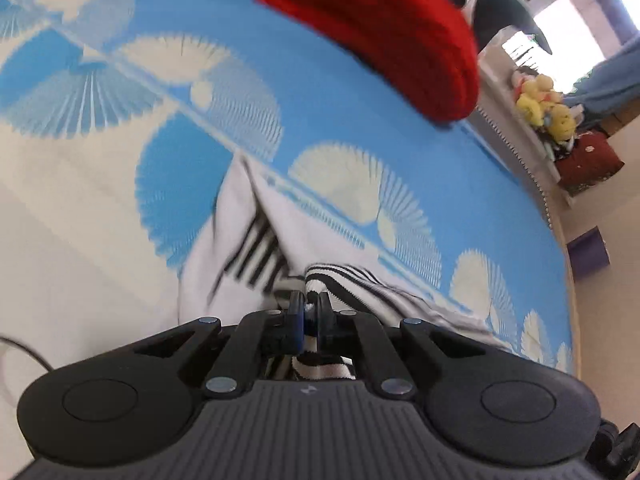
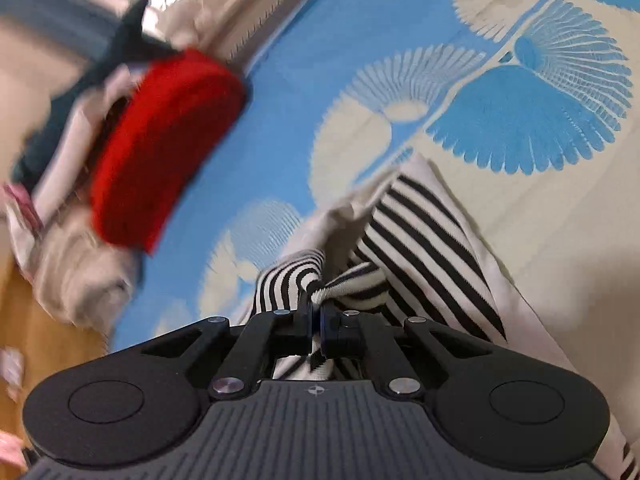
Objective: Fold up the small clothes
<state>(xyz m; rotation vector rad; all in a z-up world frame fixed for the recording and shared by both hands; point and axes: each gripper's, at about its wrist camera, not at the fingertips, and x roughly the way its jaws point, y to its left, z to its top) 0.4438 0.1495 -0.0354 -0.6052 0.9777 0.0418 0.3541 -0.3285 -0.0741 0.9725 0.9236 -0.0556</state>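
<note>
A small black-and-white striped garment (image 1: 256, 256) with white panels lies on the blue and cream patterned bed cover (image 1: 360, 120). My left gripper (image 1: 309, 304) is shut on a bunched striped edge of it, held just above the cover. In the right wrist view my right gripper (image 2: 316, 310) is shut on another bunched striped edge of the same garment (image 2: 424, 236), which stretches away to the right. Both views are motion-blurred.
A folded red knit item (image 1: 384, 24) lies on the cover beyond the garment; it also shows in the right wrist view (image 2: 160, 140) next to a pile of other clothes (image 2: 80, 272). The bed edge (image 1: 560, 224) drops to the floor, with soft toys (image 1: 540, 104) beyond.
</note>
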